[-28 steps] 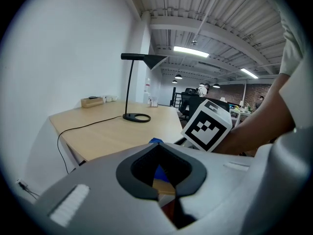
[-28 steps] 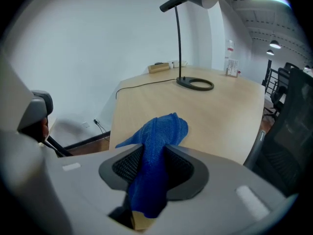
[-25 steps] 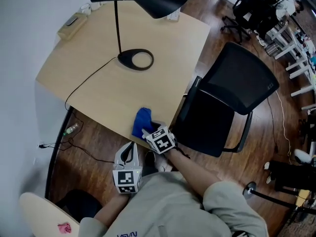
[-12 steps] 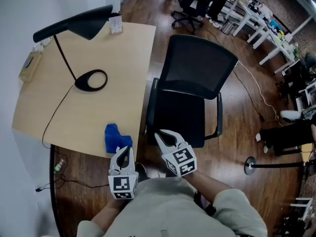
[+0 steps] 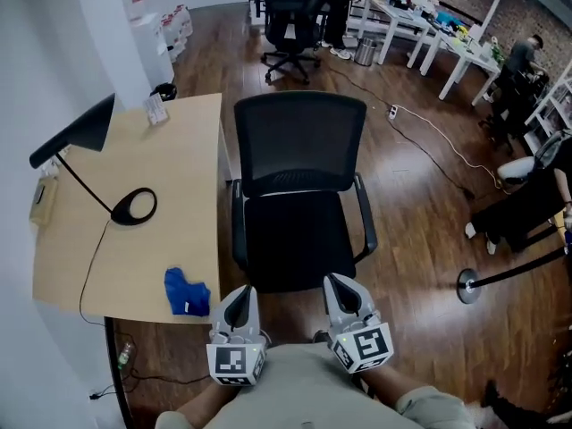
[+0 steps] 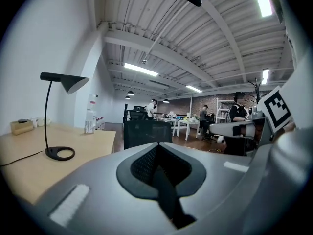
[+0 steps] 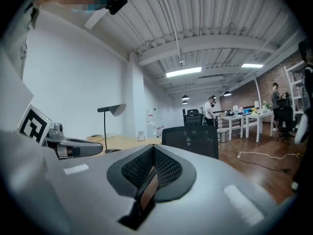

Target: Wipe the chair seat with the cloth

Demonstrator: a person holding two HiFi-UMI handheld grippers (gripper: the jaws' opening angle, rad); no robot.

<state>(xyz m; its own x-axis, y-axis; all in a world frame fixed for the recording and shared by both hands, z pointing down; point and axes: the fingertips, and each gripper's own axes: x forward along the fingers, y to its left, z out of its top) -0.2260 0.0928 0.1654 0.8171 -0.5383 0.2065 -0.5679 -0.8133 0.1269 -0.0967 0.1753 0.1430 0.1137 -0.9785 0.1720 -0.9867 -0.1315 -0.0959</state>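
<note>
The black office chair's seat (image 5: 295,239) stands directly ahead of me, its mesh back (image 5: 299,141) beyond it. The blue cloth (image 5: 185,293) lies crumpled on the near corner of the wooden desk (image 5: 179,168), left of the chair. My left gripper (image 5: 239,297) is shut and empty, close to my body, between cloth and seat. My right gripper (image 5: 339,284) has just been closing with nothing between its jaws and is now shut, at the seat's near right edge. The chair back (image 7: 190,140) shows past the shut right gripper (image 7: 152,155), and likewise past the left gripper (image 6: 157,153).
A black desk lamp (image 5: 134,206) with its cable stands on the desk, with a small box (image 5: 40,202) at the far left edge. Another office chair (image 5: 290,16) and white tables (image 5: 429,25) stand behind. A stanchion base (image 5: 466,285) and a seated person (image 5: 527,204) are at the right.
The right gripper has left the cloth on the desk, drawn back towards my body and shut. The left gripper has also risen and swung right. The view now faces the chair.
</note>
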